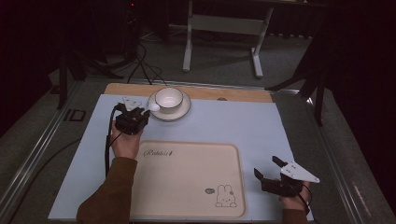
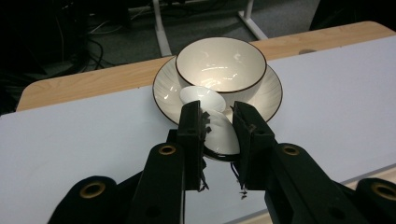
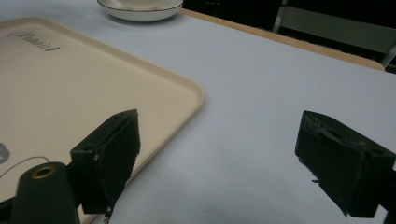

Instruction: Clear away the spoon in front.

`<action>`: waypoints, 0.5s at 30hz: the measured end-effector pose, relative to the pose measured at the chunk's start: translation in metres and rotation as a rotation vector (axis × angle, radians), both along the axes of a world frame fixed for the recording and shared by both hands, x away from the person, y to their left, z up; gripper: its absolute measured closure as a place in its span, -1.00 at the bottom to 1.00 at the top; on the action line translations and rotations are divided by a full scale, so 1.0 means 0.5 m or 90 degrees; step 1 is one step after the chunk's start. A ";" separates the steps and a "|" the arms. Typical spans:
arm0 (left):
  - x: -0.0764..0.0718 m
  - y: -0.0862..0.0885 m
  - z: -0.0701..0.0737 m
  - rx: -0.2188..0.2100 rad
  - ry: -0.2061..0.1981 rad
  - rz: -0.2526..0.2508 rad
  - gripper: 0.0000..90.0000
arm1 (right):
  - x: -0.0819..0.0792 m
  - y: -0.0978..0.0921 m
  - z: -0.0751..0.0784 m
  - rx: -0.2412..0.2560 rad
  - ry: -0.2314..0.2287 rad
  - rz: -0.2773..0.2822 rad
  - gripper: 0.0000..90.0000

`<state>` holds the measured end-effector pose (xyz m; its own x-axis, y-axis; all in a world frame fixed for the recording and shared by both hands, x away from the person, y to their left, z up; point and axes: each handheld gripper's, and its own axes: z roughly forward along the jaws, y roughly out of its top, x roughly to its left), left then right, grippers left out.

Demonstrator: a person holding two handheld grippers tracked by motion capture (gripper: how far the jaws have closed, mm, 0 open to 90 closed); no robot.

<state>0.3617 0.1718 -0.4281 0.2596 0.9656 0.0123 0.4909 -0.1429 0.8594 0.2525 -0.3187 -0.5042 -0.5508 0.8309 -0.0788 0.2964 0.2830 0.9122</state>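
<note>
Between the two black jaws at the lower middle of the left gripper view sits a white spoon (image 2: 212, 116), its handle clamped by the left gripper (image 2: 218, 128) and its rounded end pointing up the frame onto the saucer (image 2: 268, 98); the jaws stand narrow, pressed against the spoon from both sides; the spoon's far end rests on the saucer's near rim, just in front of the white bowl (image 2: 221, 63) that stands on the saucer's middle. Seen from the high view, the spoon (image 1: 153, 107) lies left of centre in the upper half of the frame, at the saucer's (image 1: 182, 112) left edge, with the left gripper (image 1: 140, 111) just below and left of it; the bowl (image 1: 168, 98) sits on the saucer beyond. Lower in that frame a beige tray (image 1: 187, 179) with a rabbit drawing lies on the pale blue mat (image 1: 233, 126); the right gripper (image 1: 267, 167) rests at the lower right, just beside the tray's right edge, well apart from the spoon; its jaws stand wide with nothing between them, as the right gripper view shows over the mat (image 3: 261, 93) and tray corner (image 3: 187, 93).
</note>
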 end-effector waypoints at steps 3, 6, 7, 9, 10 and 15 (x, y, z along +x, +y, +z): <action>-0.009 0.000 0.001 0.008 -0.002 0.000 0.65 | 0.000 0.000 0.000 0.000 0.000 0.000 -0.70; -0.018 -0.001 -0.001 0.015 -0.004 -0.001 0.65 | 0.000 0.000 0.000 -0.001 0.000 0.000 -0.70; -0.021 -0.001 -0.002 0.019 -0.005 -0.002 0.65 | 0.000 0.000 0.000 0.000 0.000 0.000 -0.70; -0.027 -0.001 -0.004 0.017 -0.007 -0.001 0.65 | 0.000 0.000 0.000 0.000 0.000 0.000 -0.70; -0.027 -0.001 -0.004 0.017 -0.007 -0.001 0.65 | 0.000 0.000 0.000 0.000 0.000 0.000 -0.70; -0.043 0.002 -0.009 0.015 -0.010 0.003 0.65 | 0.000 0.001 0.000 -0.001 0.000 0.001 -0.70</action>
<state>0.3401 0.1727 -0.4324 0.2538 0.9664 0.0398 0.4782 -0.1612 0.8633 0.2525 -0.3182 -0.5043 -0.5515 0.8303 -0.0802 0.2960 0.2847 0.9118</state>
